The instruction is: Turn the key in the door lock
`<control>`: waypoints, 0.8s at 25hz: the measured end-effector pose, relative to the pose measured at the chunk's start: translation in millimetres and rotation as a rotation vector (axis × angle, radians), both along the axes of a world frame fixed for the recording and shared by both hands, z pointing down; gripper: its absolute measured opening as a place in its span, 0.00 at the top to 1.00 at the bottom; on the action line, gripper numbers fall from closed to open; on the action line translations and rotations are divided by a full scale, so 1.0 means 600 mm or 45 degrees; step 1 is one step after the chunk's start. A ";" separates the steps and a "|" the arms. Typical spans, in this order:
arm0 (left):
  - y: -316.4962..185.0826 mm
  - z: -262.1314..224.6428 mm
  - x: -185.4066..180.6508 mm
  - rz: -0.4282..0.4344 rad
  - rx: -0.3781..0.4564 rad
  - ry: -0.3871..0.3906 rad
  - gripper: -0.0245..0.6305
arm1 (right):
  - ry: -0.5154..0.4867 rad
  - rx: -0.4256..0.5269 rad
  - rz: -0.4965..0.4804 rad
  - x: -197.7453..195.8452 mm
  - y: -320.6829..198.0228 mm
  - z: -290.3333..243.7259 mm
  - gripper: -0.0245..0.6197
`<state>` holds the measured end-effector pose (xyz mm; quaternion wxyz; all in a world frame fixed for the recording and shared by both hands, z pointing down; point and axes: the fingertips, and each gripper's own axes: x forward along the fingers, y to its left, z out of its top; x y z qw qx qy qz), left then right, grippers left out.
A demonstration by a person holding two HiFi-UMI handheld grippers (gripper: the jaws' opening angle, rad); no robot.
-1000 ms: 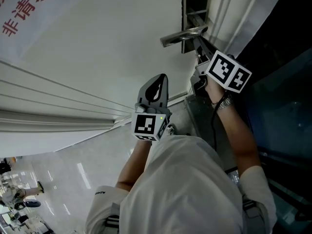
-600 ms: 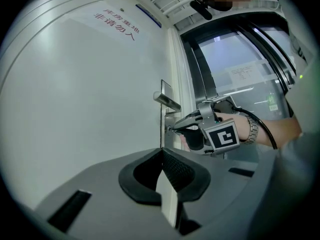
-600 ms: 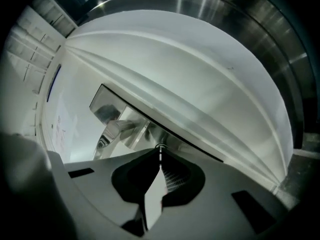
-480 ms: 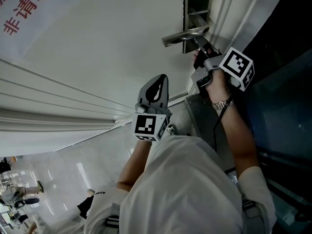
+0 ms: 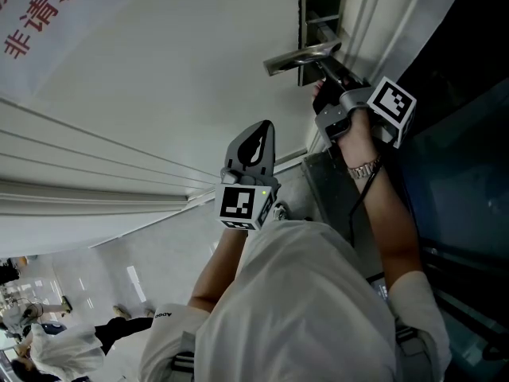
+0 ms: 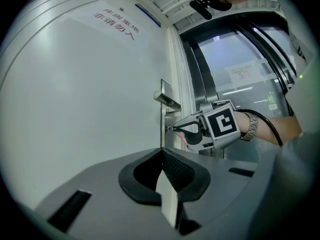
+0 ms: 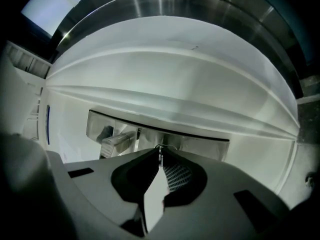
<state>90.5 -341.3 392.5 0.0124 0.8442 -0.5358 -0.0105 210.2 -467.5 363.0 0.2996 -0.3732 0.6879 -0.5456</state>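
Observation:
The white door (image 5: 159, 78) carries a silver lever handle (image 5: 298, 54) on a steel lock plate (image 7: 200, 143). Just under the handle my right gripper (image 5: 322, 73) points at the lock, shut on a small metal key (image 6: 170, 129) that sticks out of the plate. In the right gripper view the key (image 7: 160, 148) shows as a thin sliver at the pinched fingertips, with the handle (image 7: 117, 139) to its left. My left gripper (image 5: 259, 127) hangs shut and empty in front of the door, well short of the lock; its closed tips (image 6: 161, 153) face the plate.
A sign with red characters (image 5: 36, 18) is stuck on the door's upper left. Right of the door stand a steel frame (image 5: 334, 189) and dark glass panels (image 5: 461, 157). People stand on the shiny floor (image 5: 56, 348) at lower left.
The right gripper has rolled about its own axis at the lock, its marker cube swinging round to the right. The left gripper has stayed where it was.

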 end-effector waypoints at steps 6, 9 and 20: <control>0.001 0.012 -0.001 0.008 -0.027 -0.013 0.95 | 0.131 0.070 -0.007 0.001 0.002 0.009 0.83; 0.000 0.008 0.002 0.012 -0.017 -0.011 0.95 | 0.343 0.175 -0.059 -0.015 0.013 0.002 0.82; 0.004 0.013 0.021 0.039 -0.030 -0.014 0.95 | 1.279 0.550 -0.061 -0.027 0.037 0.001 0.75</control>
